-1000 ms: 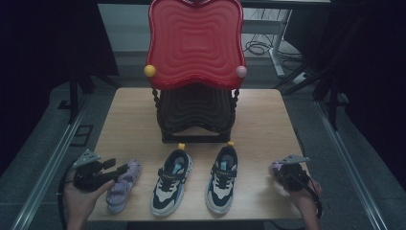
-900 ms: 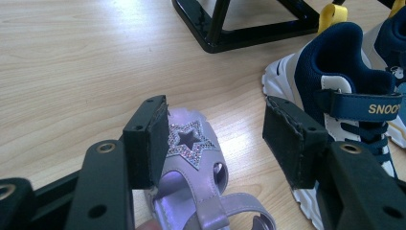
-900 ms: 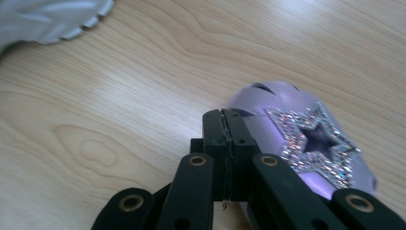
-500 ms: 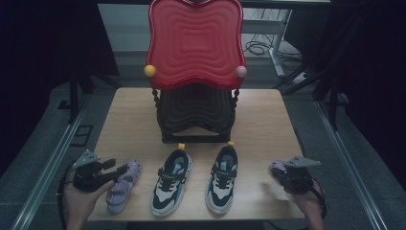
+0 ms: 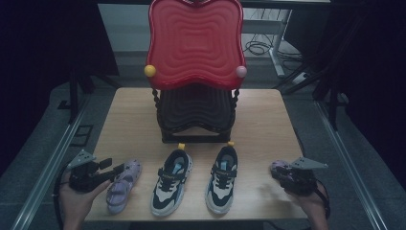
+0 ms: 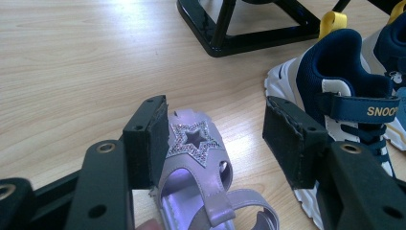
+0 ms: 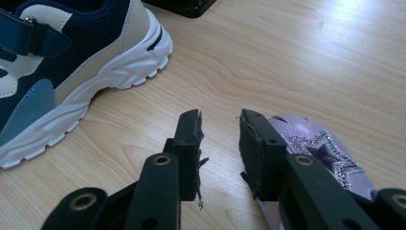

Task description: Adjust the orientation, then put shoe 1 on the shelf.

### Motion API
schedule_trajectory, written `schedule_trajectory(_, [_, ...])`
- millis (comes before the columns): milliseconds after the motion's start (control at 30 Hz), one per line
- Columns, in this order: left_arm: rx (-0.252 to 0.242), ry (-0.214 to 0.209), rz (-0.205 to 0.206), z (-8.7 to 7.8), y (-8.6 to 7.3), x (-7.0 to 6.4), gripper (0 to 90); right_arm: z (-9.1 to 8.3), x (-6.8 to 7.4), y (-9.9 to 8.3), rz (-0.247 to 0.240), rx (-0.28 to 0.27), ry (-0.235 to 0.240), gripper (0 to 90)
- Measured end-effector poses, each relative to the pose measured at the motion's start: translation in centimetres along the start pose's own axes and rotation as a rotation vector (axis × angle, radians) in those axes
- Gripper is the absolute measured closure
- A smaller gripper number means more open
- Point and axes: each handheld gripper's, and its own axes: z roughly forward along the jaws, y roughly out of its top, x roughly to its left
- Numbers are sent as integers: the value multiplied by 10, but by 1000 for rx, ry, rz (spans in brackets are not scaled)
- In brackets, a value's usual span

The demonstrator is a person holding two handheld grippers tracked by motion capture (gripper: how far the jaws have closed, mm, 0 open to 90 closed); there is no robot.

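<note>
Left gripper (image 6: pixel 215 139) is sitting spread wide at the table's near left corner, jaws straddling the toe of a purple sandal (image 6: pixel 201 177), one pad touching its side. Right gripper (image 7: pixel 220 143) is resting at the near right edge, jaws narrowly parted and gripping nothing, the second purple sandal (image 7: pixel 321 163) lying just beside its outer jaw. Two navy sneakers (image 5: pixel 196 179) are standing between them on the wooden table (image 5: pixel 129 124).

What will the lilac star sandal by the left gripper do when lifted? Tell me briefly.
The lilac sandal probably flexes: its upper is thin cut-out straps. It looks light, being open and small beside the navy sneaker. The loose ankle strap may dangle or snag the left gripper, whose jaws stand open around the upper.
</note>
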Motion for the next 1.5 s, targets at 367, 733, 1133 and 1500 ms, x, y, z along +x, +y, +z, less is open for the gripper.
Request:
schedule_trajectory(367, [9,-29,10,-6,1,-4,421,-9,-2,-6,7,-17,4,614])
schedule_trajectory(733, [26,-37,11,-28,-14,-5,431,-32,-13,-18,33,-46,-17,603])
schedule_trajectory(1133, [126,-59,52,-24,-39,-31,472,-45,-18,-29,56,-60,-37,592])
schedule_trajectory(1500, [231,-25,63,2,-51,-37,532,-45,-18,-30,53,-59,-46,585])
